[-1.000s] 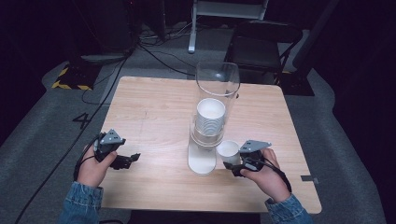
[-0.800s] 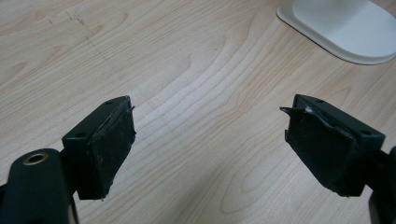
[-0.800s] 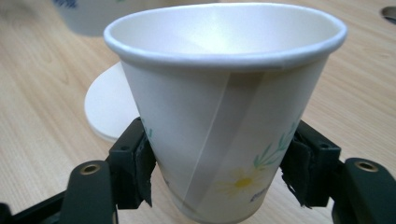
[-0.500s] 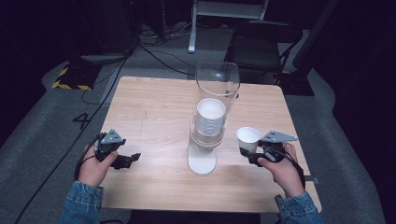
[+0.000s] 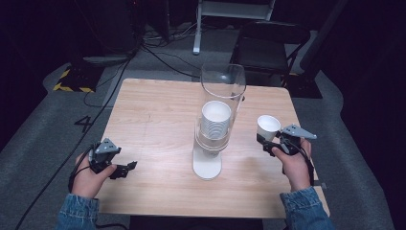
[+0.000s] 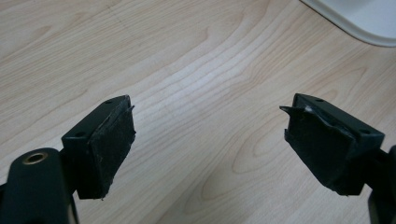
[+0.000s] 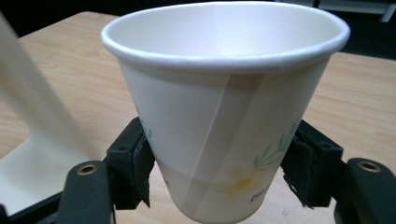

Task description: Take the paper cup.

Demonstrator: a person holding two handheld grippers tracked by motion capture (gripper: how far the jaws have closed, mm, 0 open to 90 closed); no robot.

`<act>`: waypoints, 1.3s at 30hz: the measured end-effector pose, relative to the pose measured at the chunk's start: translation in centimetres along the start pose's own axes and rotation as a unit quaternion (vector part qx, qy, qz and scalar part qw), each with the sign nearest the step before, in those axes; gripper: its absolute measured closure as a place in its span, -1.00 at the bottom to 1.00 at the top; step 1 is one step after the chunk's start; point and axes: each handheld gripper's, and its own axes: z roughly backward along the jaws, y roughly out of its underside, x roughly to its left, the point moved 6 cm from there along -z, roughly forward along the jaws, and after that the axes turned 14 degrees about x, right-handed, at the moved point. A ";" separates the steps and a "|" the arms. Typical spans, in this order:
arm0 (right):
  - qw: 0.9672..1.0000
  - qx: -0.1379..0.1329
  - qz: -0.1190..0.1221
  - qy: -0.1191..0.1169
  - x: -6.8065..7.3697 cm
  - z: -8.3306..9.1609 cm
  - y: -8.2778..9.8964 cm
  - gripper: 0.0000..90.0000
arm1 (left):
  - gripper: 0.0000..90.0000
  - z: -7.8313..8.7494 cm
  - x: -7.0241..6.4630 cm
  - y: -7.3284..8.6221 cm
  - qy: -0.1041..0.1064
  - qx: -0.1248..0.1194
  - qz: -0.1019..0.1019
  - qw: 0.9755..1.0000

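High view: wooden table (image 5: 158, 110) with bare boards on the left half and along the far edge, open room there for moving; near edge close under both forearms. At centre, a clear tube dispenser (image 5: 221, 96) on a white base (image 5: 207, 165), holding a stack of cups (image 5: 216, 120). Right gripper (image 5: 268, 142) right of the dispenser, well apart from it and not far from the table's right edge, with bare wood between. Left gripper (image 5: 125, 167) near the near-left corner, low over the wood, aimed right toward the white base, jaws spread wide with nothing between them.

Right gripper view: paper cup (image 7: 224, 102) upright, mouth up, long axis vertical, tapering down to a narrower bottom. Clamped low on its sides between the two black pads, one on each flank; jaws just eased a little wider, the cup held between them all the same. White wall with a rolled rim, a slanted seam down the front, a yellow daisy and green leaves printed near the bottom. Inside plain white. Pale blurred dispenser base at left behind it.
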 end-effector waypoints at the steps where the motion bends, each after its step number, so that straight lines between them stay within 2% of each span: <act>1: 1.000 -0.005 0.000 0.000 -0.2 -0.2 -0.1 -0.26 | -0.65 0.1 0.0 0.2 0.000 0.000 0.003 1.000; 7: 0.999 -0.030 -0.005 0.017 -1.5 -1.7 -0.5 -0.27 | -0.64 0.3 0.0 0.9 -0.006 -0.002 0.007 1.000; 9: 0.999 -0.032 -0.012 0.022 -1.9 -2.5 -0.4 -0.27 | -0.64 0.3 0.1 1.0 -0.008 -0.003 0.011 1.000; 14: 0.999 -0.035 -0.004 0.029 -2.3 -4.6 -0.1 -0.28 | -0.63 0.2 0.1 1.3 -0.012 -0.002 0.016 1.000; 22: 1.000 0.011 0.001 0.026 -2.4 -6.9 1.0 -0.28 | -0.61 0.0 0.0 1.4 -0.013 0.005 0.018 1.000; 30: 0.998 0.052 -0.016 0.021 -2.6 -7.7 2.1 -0.29 | -0.61 0.0 0.0 1.4 -0.014 0.006 0.018 1.000; 39: 0.996 0.082 -0.010 0.018 -2.4 -8.3 2.8 -0.31 | -0.61 0.0 0.1 1.4 -0.013 0.012 0.017 1.000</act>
